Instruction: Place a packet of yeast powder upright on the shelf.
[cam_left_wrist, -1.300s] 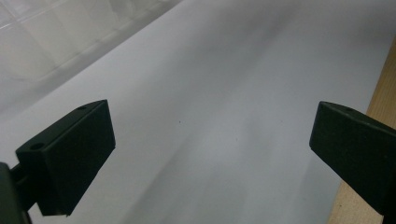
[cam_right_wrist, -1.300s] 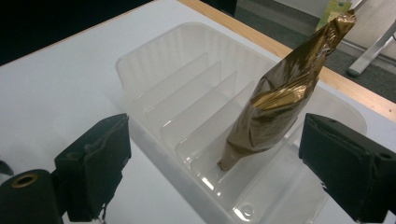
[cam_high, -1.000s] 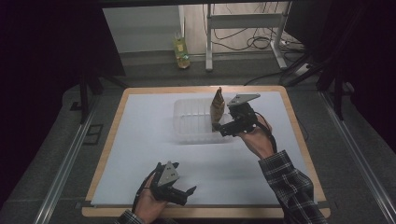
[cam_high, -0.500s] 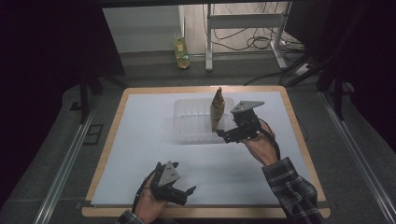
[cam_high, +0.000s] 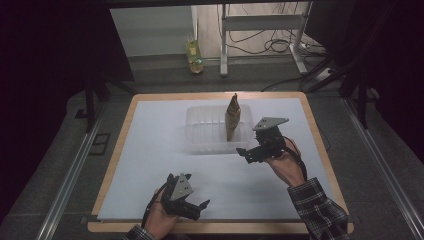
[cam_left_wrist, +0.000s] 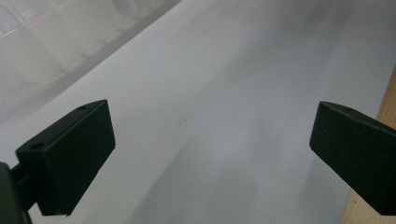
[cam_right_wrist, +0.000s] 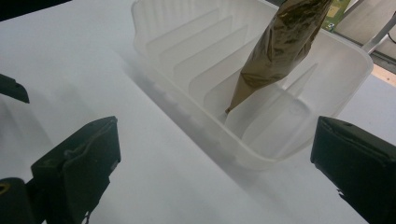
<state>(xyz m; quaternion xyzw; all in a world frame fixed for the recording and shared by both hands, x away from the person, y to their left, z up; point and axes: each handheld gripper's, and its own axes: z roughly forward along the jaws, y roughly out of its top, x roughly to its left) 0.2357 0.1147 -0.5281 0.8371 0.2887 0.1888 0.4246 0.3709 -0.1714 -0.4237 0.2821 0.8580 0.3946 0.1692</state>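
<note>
A brown foil packet (cam_high: 232, 116) stands upright in the right end of a clear ribbed plastic tray (cam_high: 200, 131) in the middle of the white sheet. The right gripper view has the packet (cam_right_wrist: 283, 48) leaning in a slot of the tray (cam_right_wrist: 177, 42). My right gripper (cam_high: 248, 154) hangs open just right of the tray's near corner, apart from it, with nothing between its jaws (cam_right_wrist: 212, 177). My left gripper (cam_high: 195, 209) rests open near the front edge of the table, and its jaws are wide apart over bare sheet (cam_left_wrist: 212, 154).
The white sheet (cam_high: 150, 165) covers a wooden table top (cam_high: 115, 135). Beyond the table stand a yellow bottle (cam_high: 195, 55) on the floor, metal frame legs (cam_high: 223, 40) and cables. Dark floor and rails run along both sides.
My right gripper let go of the packet and drew back toward the front right, away from the tray. The packet stays upright in the tray. The left gripper has not moved.
</note>
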